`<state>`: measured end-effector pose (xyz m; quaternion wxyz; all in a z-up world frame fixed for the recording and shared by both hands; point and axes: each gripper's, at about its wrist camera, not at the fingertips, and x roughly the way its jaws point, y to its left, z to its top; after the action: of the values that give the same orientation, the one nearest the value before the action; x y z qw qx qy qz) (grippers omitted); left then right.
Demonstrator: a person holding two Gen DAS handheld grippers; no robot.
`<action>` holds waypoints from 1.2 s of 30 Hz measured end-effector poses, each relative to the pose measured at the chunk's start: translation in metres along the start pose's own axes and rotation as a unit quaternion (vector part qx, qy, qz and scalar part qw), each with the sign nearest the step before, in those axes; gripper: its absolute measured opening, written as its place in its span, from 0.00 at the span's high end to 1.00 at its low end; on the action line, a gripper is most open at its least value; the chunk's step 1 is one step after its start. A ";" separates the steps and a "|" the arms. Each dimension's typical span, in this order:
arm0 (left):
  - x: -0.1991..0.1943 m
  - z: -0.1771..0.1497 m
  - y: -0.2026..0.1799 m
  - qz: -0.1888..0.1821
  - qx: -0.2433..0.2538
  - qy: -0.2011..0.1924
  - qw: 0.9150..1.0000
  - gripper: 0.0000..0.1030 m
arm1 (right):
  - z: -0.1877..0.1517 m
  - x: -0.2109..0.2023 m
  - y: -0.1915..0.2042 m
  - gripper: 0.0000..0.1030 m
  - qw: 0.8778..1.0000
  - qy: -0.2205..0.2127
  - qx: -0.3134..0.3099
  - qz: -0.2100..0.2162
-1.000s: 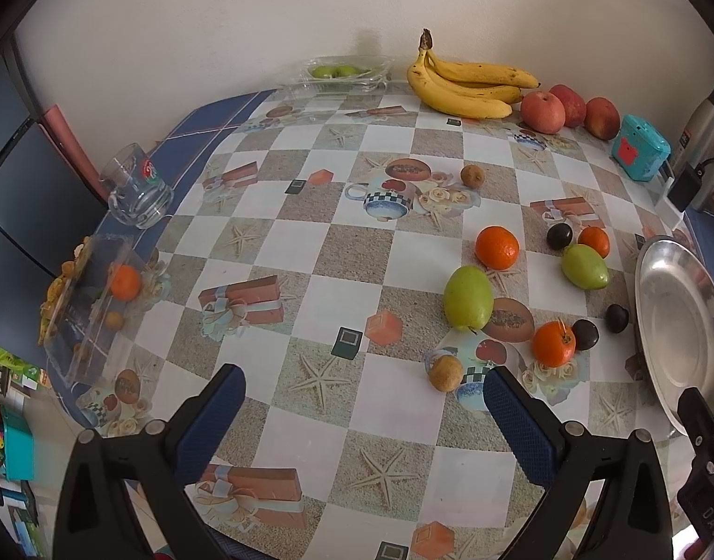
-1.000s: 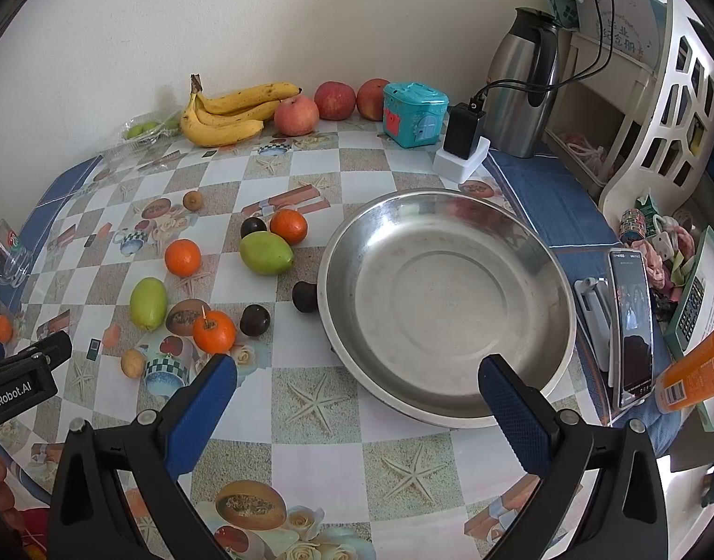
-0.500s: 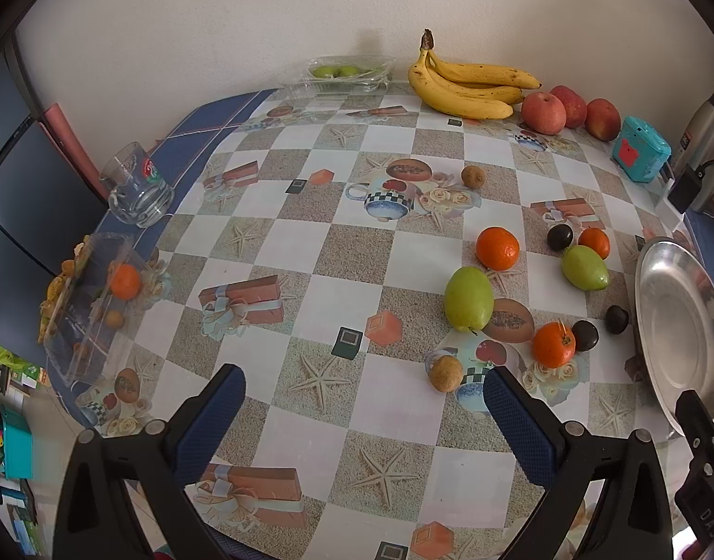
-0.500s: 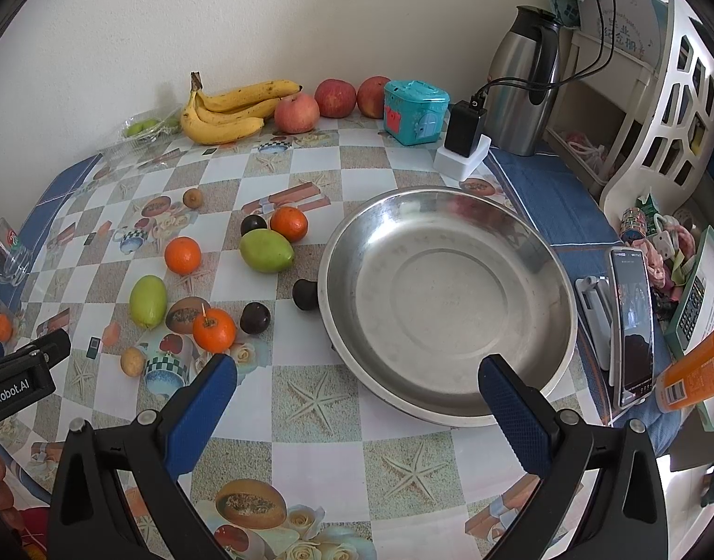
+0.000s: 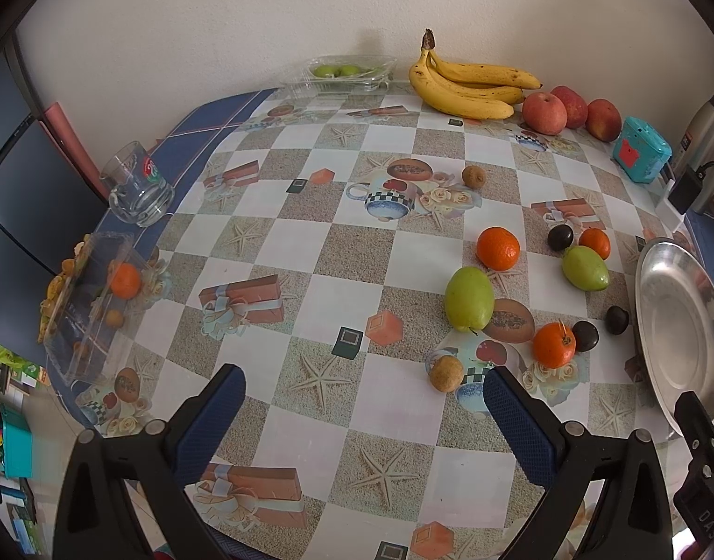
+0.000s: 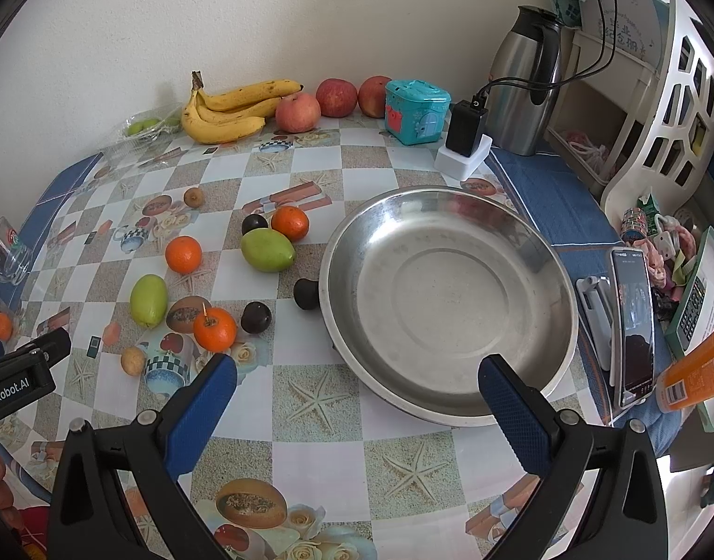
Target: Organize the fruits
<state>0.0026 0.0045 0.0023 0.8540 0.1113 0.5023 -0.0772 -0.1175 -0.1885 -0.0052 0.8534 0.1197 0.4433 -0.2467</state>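
Nothing has shifted in the last second — we hover with left gripper (image 5: 364, 401) and right gripper (image 6: 357, 387) both spread, empty; the steel bowl (image 6: 557, 326) is bare, oranges (image 6: 214, 329) and green mangoes (image 6: 267, 249) scattered beside it, sorting unstarted.

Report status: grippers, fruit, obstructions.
Left gripper open, right gripper open, both empty. Round steel dish empty; loose oranges on checked tablecloth. Nothing blocking.

table (image 6: 310, 457) | checked cloth | loose fruit (image 6: 267, 249), steel dish (image 6: 445, 301)
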 end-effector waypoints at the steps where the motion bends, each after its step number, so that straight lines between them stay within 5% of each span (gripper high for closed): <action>1: 0.000 0.000 0.000 0.000 0.000 0.000 1.000 0.00 | -0.001 0.000 0.000 0.00 1.000 0.000 0.000 0.000; 29: 0.002 0.000 0.001 -0.009 -0.015 -0.001 1.000 0.00 | 0.000 0.001 0.003 0.00 1.000 0.003 -0.002 0.002; 36: 0.013 0.009 0.007 -0.032 -0.043 0.010 0.999 0.00 | 0.005 0.007 0.014 0.00 0.998 0.002 0.008 0.065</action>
<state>0.0180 0.0082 -0.0042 0.8500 0.0592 0.5170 -0.0815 -0.1031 -0.1807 -0.0083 0.8657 0.1555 0.4347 -0.1936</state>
